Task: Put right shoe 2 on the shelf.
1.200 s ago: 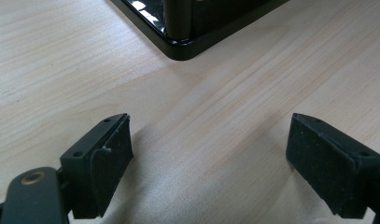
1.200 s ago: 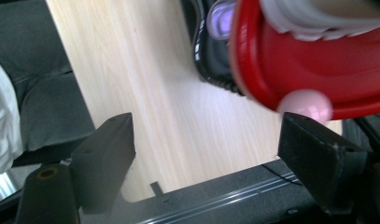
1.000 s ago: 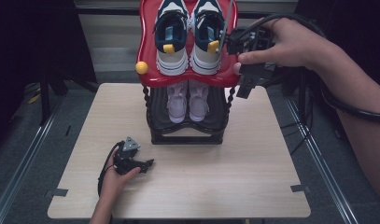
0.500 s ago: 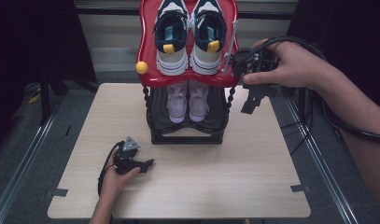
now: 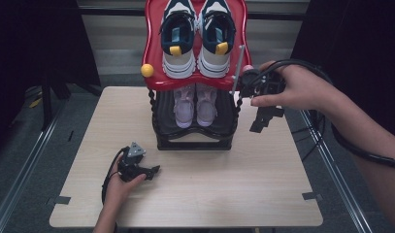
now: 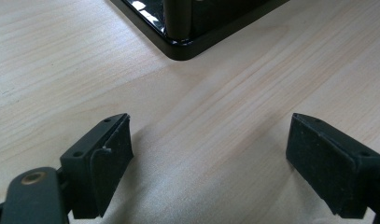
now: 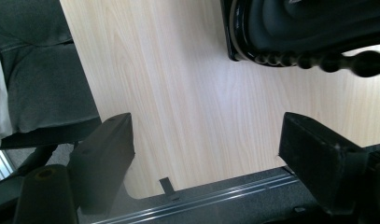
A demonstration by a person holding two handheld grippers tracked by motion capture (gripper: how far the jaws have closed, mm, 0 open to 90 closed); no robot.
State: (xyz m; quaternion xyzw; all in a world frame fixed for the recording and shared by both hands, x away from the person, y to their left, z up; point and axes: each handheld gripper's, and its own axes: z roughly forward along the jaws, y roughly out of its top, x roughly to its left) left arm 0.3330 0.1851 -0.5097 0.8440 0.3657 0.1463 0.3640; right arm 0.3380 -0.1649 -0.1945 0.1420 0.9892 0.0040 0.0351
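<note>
1. Jaws of the left gripper were seen spread wide with nothing between them, resting low on the table in front of the rack's black base.
2. Jaws of the right gripper were likewise held wide apart and empty, pointed downward above the table's right side, just beside the shoe rack.
3. Two tiers were shown on the rack: a red top shelf and a black lower tray.
4. White-and-navy sneakers were carried on the red shelf, heels toward the person, long axes running front to back.
5. Pale pink shoes were held side by side in the lower tray, aligned the same way.
</note>
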